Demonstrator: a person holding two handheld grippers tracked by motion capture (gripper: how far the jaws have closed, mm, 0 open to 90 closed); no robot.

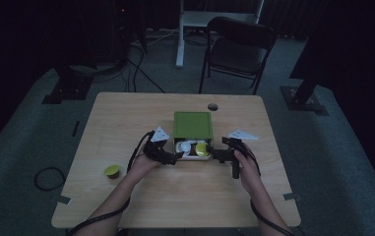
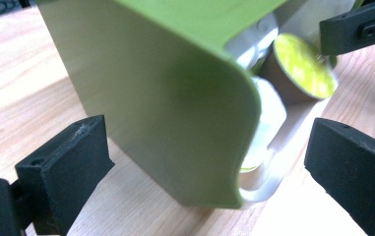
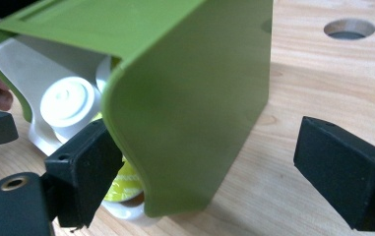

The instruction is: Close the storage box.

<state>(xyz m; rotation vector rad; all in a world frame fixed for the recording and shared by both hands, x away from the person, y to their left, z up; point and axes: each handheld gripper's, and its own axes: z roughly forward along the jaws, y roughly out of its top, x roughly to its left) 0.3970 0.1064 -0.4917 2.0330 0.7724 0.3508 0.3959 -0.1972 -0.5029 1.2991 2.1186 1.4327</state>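
Both the left gripper (image 1: 179, 156) and right gripper (image 1: 213, 154) are spread wide, flanking the green box (image 1: 193, 125); coffee capsules (image 1: 203, 149) are held in its white drawer (image 1: 191, 156).

Light wooden table (image 1: 126, 123), rectangular with rounded corners, pale grain, standing on grey carpeted floor (image 1: 22, 142). One round cable hole (image 1: 212, 106) near the far edge, right of centre.

Items lying directly on the tabletop:
- Green plastic box-shaped sleeve (image 1: 193, 125) with rounded edges, near the middle, its open end facing the person.
- White plastic drawer tray (image 1: 191, 156), pulled partway out of the sleeve's open end onto the wood, with small capsules inside, one showing a yellow-green foil lid.
- Single small capsule with a yellow-green lid (image 1: 111, 170), lying alone towards the left near side, well apart from the sleeve.
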